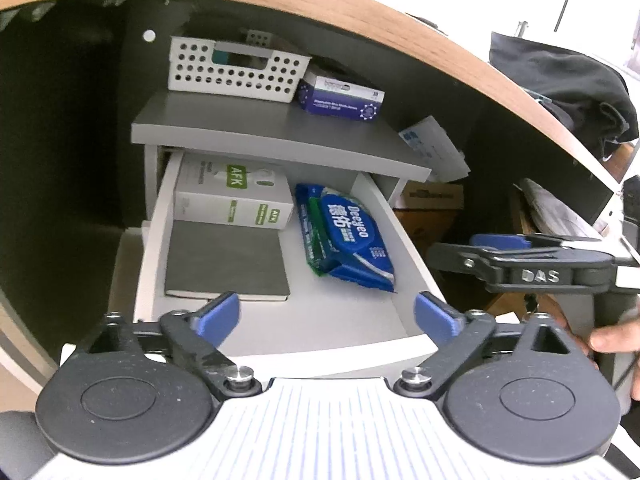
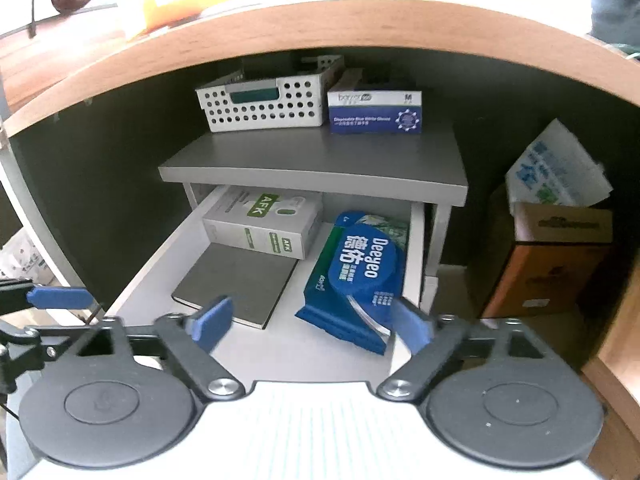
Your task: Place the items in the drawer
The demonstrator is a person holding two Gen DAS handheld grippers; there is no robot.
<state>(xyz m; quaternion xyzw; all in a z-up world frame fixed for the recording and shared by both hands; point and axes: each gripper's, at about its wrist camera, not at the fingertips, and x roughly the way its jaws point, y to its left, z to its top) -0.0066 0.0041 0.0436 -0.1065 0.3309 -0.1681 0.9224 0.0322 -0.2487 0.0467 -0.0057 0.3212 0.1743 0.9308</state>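
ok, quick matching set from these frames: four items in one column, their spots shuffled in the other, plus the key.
Items
1. AFK box
2. grey notebook
3. Deeyeo wipes pack
4. perforated white basket

Places
A. on top of the grey cabinet
B. drawer, right side
C. drawer, back left
D. drawer, front left

Pairs: 1-C, 2-D, 3-B, 4-A

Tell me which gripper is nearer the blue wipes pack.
Right. The right gripper has one fingertip at the wipes pack corner; the left gripper sits at the drawer front, apart from it.
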